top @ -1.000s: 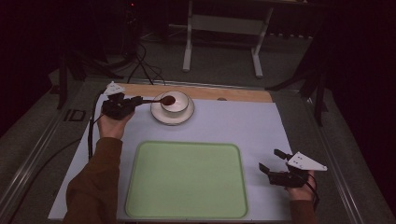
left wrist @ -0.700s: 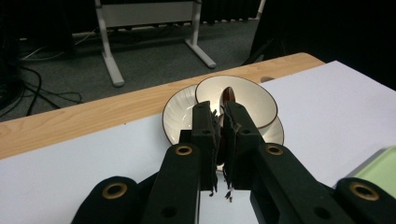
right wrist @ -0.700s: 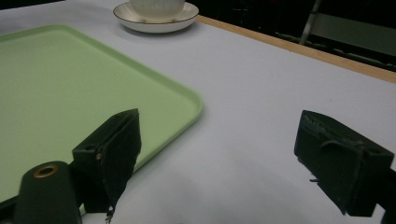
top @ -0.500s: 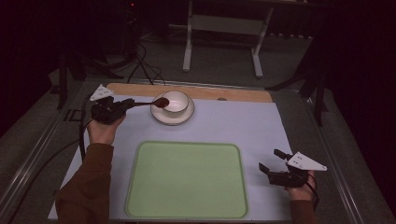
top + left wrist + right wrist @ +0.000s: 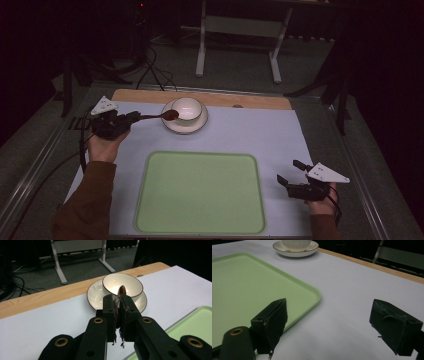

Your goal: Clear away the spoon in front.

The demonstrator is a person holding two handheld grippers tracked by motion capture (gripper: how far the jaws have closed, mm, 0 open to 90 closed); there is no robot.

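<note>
One spoon (image 5: 162, 116) — clamped in left gripper (image 5: 131, 118) — over saucer (image 5: 172, 125).

We think this is a lab or test room, not a home. It is dark all around, with a grey floor (image 5: 240, 65). At 11 o'clock, black cables (image 5: 152, 70) lie on the floor. At 12 o'clock stands a white metal stand (image 5: 240, 30). Our desk (image 5: 200, 97) has a white sheet (image 5: 250, 130) over it.

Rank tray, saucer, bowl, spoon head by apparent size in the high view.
1. Green tray, by far.
2. Saucer.
3. Bowl.
4. Spoon head, held by the left gripper.
</note>
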